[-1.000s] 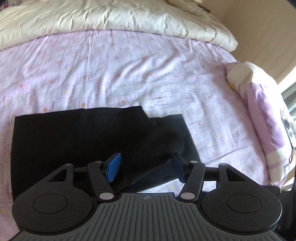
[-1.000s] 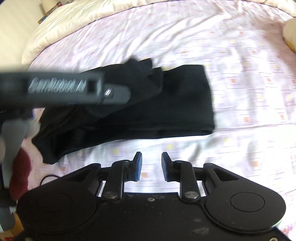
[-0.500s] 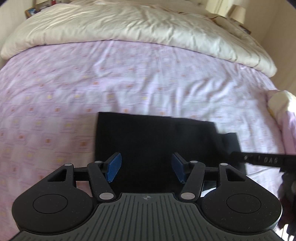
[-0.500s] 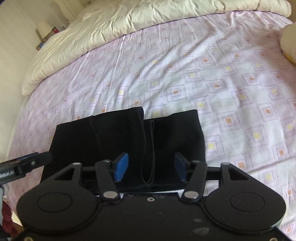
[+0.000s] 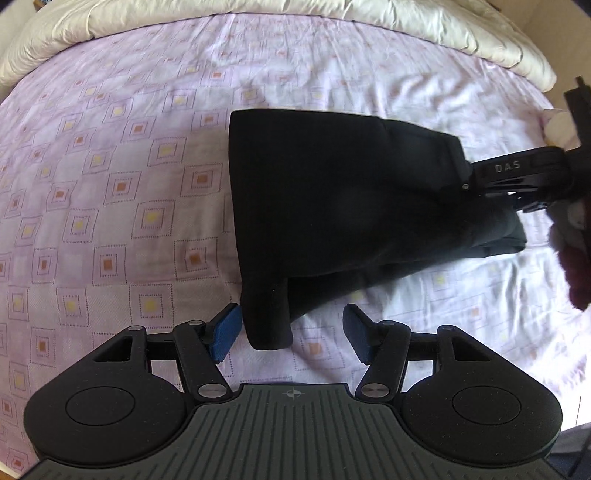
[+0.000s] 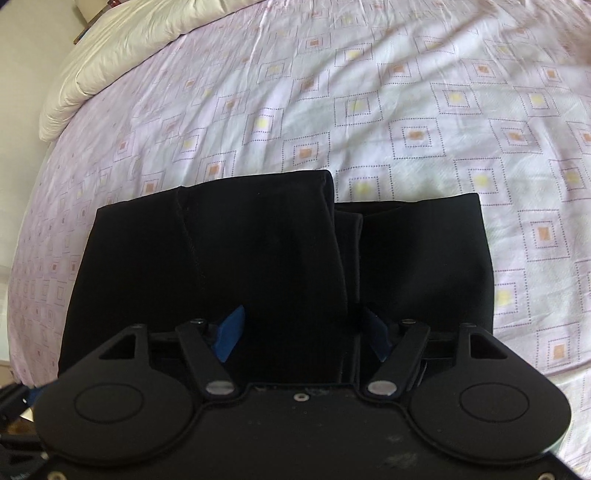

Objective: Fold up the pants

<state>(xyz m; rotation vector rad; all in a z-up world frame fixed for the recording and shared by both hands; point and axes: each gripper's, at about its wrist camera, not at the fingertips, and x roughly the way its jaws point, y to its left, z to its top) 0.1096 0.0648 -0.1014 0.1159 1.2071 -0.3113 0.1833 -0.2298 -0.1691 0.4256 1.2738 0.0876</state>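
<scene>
Black pants [image 5: 332, 206] lie folded into a thick block on the pink patterned sheet [image 5: 110, 192]. My left gripper [image 5: 290, 336] is open over their near corner. That corner sits between the fingers, close to the left blue pad [image 5: 225, 334] and well apart from the right one. In the right wrist view the pants [image 6: 229, 258] fill the foreground, with an upper layer overlapping a lower one. My right gripper [image 6: 303, 334] hangs low over that overlap, its jaws opening, with fabric below and between the pads and no pressing visible. The right gripper [image 5: 517, 173] also shows at the pants' far right end.
A cream duvet [image 5: 258, 22] is bunched along the far side of the bed, also seen as the duvet [image 6: 122, 51] at upper left. A hand in a dark red sleeve [image 5: 576, 269] is at the right edge. Bare sheet [image 6: 406, 110] lies beyond the pants.
The right gripper's jaws went from nearly shut to wide and it moved from in front of the pants to over them. The left gripper shifted to the pants' near corner.
</scene>
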